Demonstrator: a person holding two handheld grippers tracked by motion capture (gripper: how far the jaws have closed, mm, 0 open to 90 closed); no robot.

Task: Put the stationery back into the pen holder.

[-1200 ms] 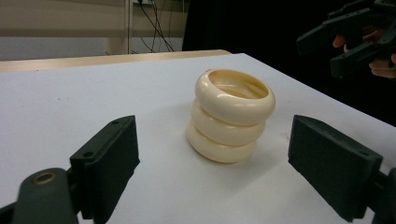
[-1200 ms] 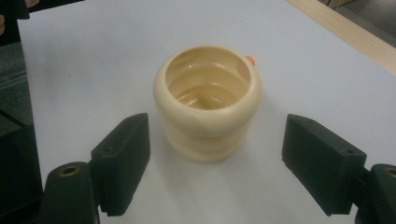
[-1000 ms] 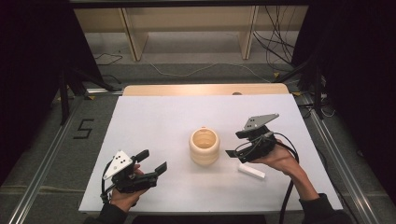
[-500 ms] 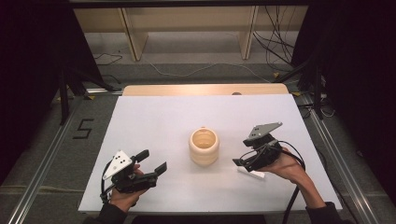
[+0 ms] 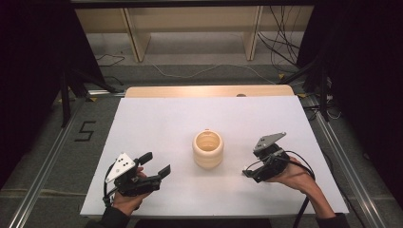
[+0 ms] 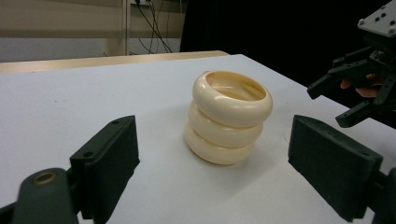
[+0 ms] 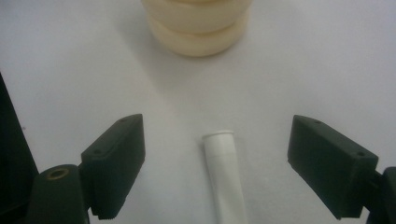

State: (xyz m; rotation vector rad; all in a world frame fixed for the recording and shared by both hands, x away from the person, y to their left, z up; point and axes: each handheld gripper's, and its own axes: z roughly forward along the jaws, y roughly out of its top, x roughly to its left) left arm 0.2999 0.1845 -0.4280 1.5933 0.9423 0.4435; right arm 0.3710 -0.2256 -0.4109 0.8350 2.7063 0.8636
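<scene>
The right claw (image 7: 217, 172), jaws wide and empty, straddles the white tube (image 7: 225, 177) lying low in frame; next, close on it. The left claw (image 6: 212, 182) waits open before the ringed cup (image 6: 229, 122).

A white table (image 5: 157, 118) is carrying a cream ribbed pot (image 5: 207, 149) standing upright near its middle. A small white tube (image 7: 225, 175) is lying flat on it, right of the pot, nearer.

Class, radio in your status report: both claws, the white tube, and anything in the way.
Both claws open. Right claw straddles white tube lying flat, not gripped. Left claw faces the cream ringed holder. Nothing blocking the tube.
</scene>
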